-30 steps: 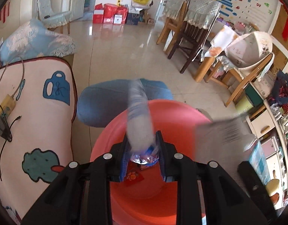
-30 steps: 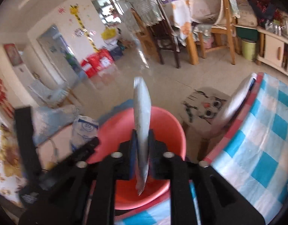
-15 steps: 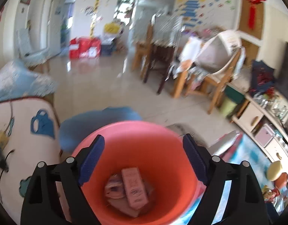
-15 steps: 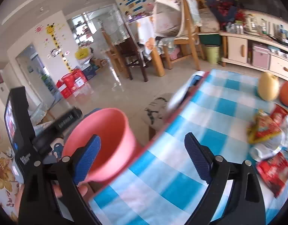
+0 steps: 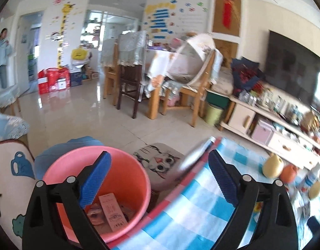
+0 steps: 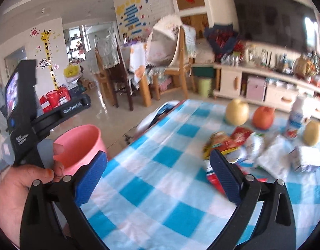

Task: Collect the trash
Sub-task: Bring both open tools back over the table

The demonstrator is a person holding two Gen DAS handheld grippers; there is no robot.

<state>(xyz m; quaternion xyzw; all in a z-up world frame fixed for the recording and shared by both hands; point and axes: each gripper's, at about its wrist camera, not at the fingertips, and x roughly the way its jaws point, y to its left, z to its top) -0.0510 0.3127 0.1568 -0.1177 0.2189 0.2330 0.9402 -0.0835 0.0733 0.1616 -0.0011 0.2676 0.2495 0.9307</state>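
Both grippers stand wide apart with nothing between their blue pads: the left gripper (image 5: 157, 179) hangs over the seam where the pink bucket (image 5: 139, 179) meets the edge of the blue-and-white checked tablecloth (image 5: 201, 206), and the right gripper (image 6: 157, 179) hovers above that same cloth (image 6: 166, 185), touching nothing.

Writing is scarce. A pink carton (image 5: 112, 212) lying in the bucket carries print near its lower end, too small to read, and the white lettering on the left handle (image 6: 22, 139) is blurred.

Inside the bucket the carton rests on a few flattened wrappers (image 5: 95, 214). A bare hand (image 6: 16, 189) grips the left handle beside the bucket's rim (image 6: 76, 131).

The rest of the trash sits on the table, well apart from the bucket: red and yellow snack wrappers (image 6: 224, 143), crumpled white packets (image 6: 272, 158) and a small blue-white carton (image 6: 305, 158). Behind them stand 2 yellow pears (image 6: 237, 112), an orange fruit (image 6: 263, 117) and a small white bottle (image 6: 296, 118) with a blue label.
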